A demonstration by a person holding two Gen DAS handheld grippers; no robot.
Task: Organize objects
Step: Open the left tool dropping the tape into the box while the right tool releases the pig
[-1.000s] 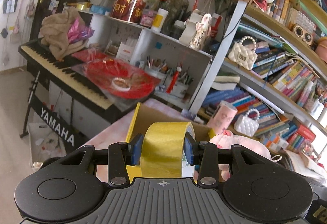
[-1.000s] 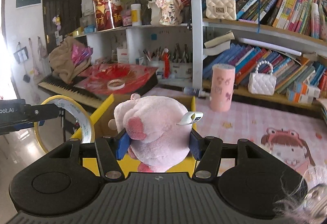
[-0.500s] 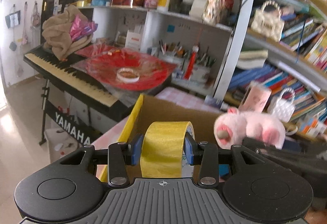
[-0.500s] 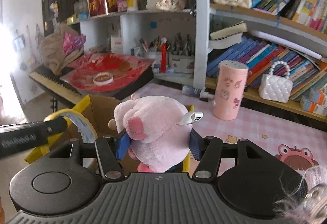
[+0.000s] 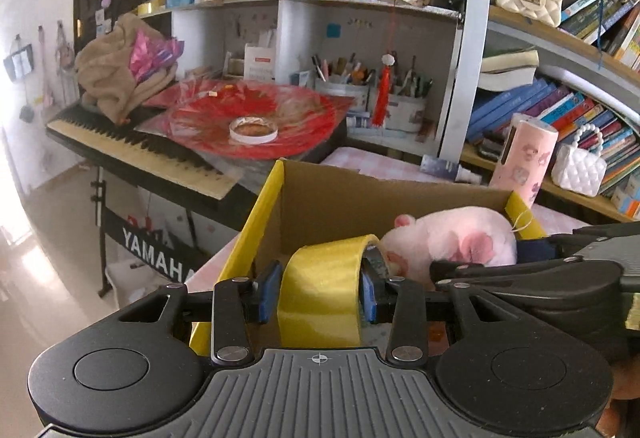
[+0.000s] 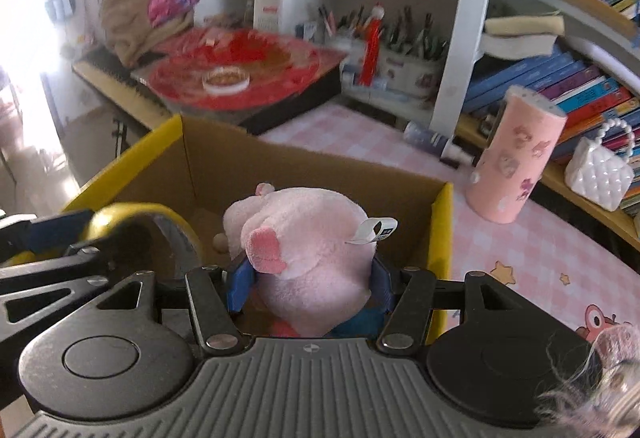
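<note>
- Left wrist view: the left gripper (image 5: 320, 296) carries a roll of yellow tape (image 5: 324, 290) over the near edge of an open cardboard box (image 5: 360, 198) with yellow flaps. The box stands on a pink checked tablecloth (image 5: 400, 168), in front of a crowded bookshelf and beside a Yamaha keyboard (image 5: 136, 154).
- The risk here, as a judgement: the roll hangs beside the pink plush pig (image 5: 456, 238) held by the right gripper (image 5: 532, 270), just to its right. Two loads lowered into one box at once could knock together, or the roll could catch the near flap and tip out.
- The blue pads (image 5: 267, 292) sit against the two flat sides of the roll, narrowly apart and clamped on it; the roll is held upright, edge toward the camera.
- Right wrist view: the right gripper (image 6: 308, 288) holds the plush pig (image 6: 304, 250) above the box (image 6: 304, 162) interior, its paper tag sticking out to the right. The tape roll (image 6: 132, 222) shows at the left, inside the box's outline.
- The risk, again a judgement: the soft body squashes under the grip and may cling to a pad on release, or land on the roll rather than the box floor.
- The blue pads (image 6: 240, 288) press into the plush from both sides, moderately apart and clamped on it. A pink patterned cylinder (image 6: 516, 158) stands on the cloth outside the box.
</note>
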